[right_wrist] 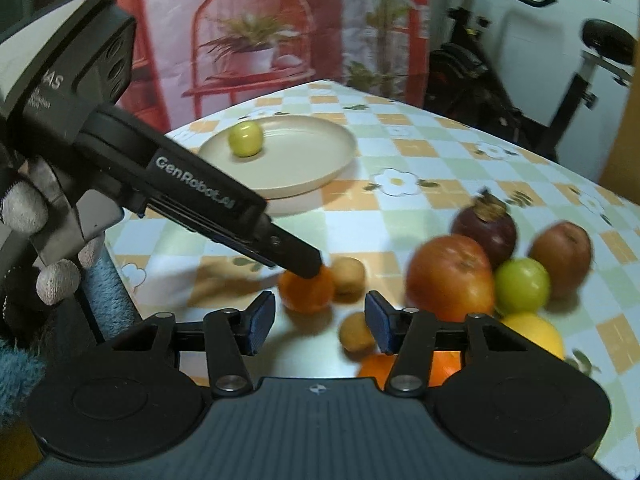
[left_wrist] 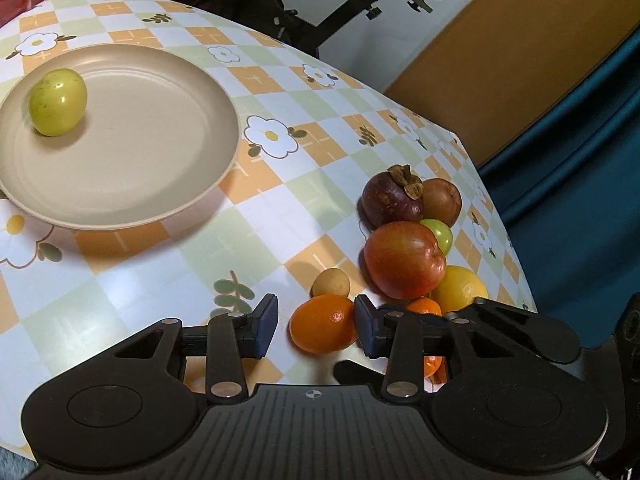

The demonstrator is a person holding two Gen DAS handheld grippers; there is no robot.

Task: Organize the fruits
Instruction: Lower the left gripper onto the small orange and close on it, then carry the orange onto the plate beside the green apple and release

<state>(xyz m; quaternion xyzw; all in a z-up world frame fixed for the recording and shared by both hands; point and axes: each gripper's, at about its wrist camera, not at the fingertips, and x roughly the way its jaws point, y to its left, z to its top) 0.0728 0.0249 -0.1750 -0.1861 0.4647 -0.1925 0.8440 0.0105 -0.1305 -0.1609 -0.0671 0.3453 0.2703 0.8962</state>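
A beige plate (left_wrist: 224,140) holds one green fruit (left_wrist: 58,102). An orange mandarin (left_wrist: 324,324) lies between the jaws of my left gripper (left_wrist: 316,326). The right pad touches it and a gap shows at the left pad. Beyond it lie a small brown fruit (left_wrist: 331,282), a red apple (left_wrist: 404,260), a mangosteen (left_wrist: 392,196), a lemon (left_wrist: 460,288) and a second mandarin (left_wrist: 426,308). My right gripper (right_wrist: 320,322) stands open over bare cloth, with another small brown fruit (right_wrist: 356,334) beside its right pad. The left gripper's finger (right_wrist: 312,268) rests at the mandarin (right_wrist: 306,288).
The checked flower tablecloth (left_wrist: 132,280) covers the table, whose edge runs close behind the fruit pile. A brown round fruit (left_wrist: 442,200) and a small green fruit (left_wrist: 440,234) sit in the pile. An exercise bike (left_wrist: 360,4) stands beyond the table. A gloved hand (right_wrist: 36,240) holds the left gripper.
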